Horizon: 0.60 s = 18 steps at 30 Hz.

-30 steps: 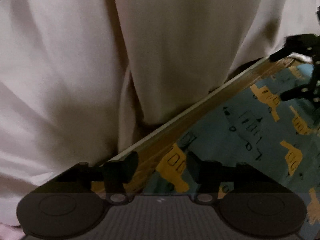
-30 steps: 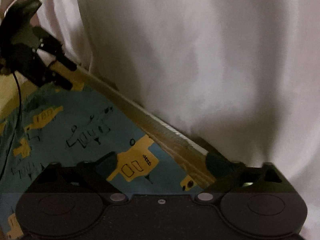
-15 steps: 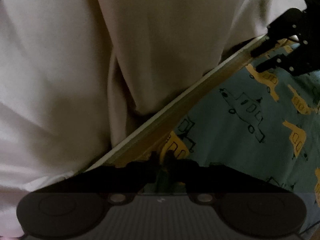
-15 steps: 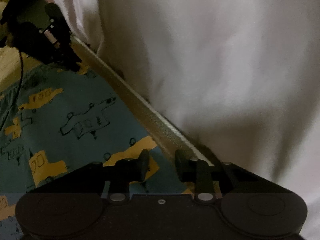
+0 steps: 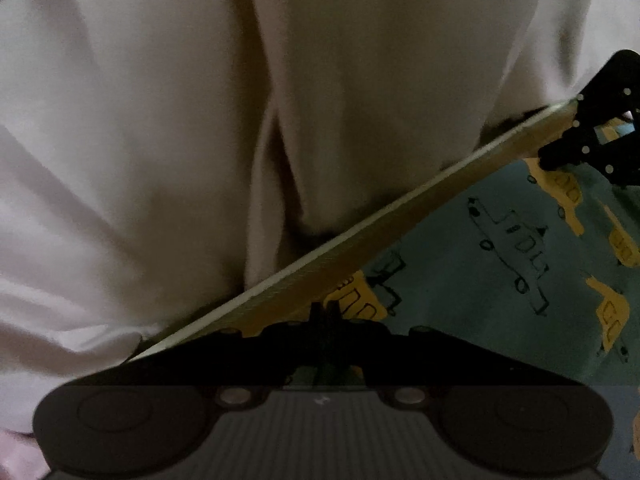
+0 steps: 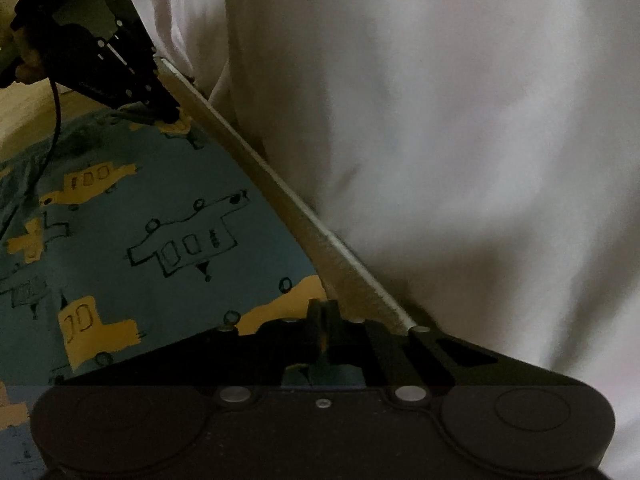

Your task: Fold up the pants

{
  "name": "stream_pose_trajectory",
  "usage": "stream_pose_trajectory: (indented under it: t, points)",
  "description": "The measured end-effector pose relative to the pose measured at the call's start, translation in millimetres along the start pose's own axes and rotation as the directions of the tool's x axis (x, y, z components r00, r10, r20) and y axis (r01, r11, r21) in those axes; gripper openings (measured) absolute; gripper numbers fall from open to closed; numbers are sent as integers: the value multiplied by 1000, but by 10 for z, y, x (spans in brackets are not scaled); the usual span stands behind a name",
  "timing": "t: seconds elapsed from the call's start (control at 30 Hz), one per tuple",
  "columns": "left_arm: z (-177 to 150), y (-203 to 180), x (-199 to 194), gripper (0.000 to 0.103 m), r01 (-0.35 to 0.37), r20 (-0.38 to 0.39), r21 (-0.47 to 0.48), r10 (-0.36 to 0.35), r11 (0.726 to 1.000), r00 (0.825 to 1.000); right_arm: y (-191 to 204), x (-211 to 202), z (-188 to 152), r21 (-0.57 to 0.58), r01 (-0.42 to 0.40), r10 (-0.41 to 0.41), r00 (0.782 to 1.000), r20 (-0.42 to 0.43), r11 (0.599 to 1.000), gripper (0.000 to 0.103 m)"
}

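Note:
The pants (image 5: 480,264) are teal with yellow and outlined vehicle prints and a yellowish band (image 5: 360,248) with a white edge. My left gripper (image 5: 326,314) is shut on the pants just below that band. In the right wrist view the same pants (image 6: 160,216) spread to the left, and my right gripper (image 6: 324,314) is shut on them beside the band (image 6: 304,216). Each gripper shows in the other's view, pinching the band's far end: the right gripper (image 5: 588,140) at the upper right, the left gripper (image 6: 120,76) at the upper left.
Pale, softly creased cloth (image 5: 200,140) fills everything beyond the band in the left wrist view, and the same pale cloth (image 6: 460,140) fills the right side of the right wrist view. A thin dark cable (image 6: 54,120) hangs from the left gripper.
Both grippers were open a second ago, closed in on the band edge, and are now shut on the pants. The band has drawn taut between them.

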State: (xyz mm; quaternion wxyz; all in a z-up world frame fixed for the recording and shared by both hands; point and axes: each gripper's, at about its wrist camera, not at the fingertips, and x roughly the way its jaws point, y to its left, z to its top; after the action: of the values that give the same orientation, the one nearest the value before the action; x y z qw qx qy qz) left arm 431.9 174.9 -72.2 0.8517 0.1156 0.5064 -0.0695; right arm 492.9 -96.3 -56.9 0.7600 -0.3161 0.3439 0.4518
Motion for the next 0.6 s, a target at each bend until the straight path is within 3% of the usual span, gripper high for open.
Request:
stream_pose_trajectory:
  t: [0.27,0.4,0.6]
  points:
    - [18,129,-11,0,-94,41,-69,97,993,994,16,35,203,-20,111,-109,991,81,994,0]
    - [7,154,50,1,-90,22,-79,92,993,996,-8,189,231,-12,78,-77,996,50,997,0]
    - [-12,342,73,13,-38,23,-84,40,996,999,-271,179,256,117,-33,23,996,90,993,28]
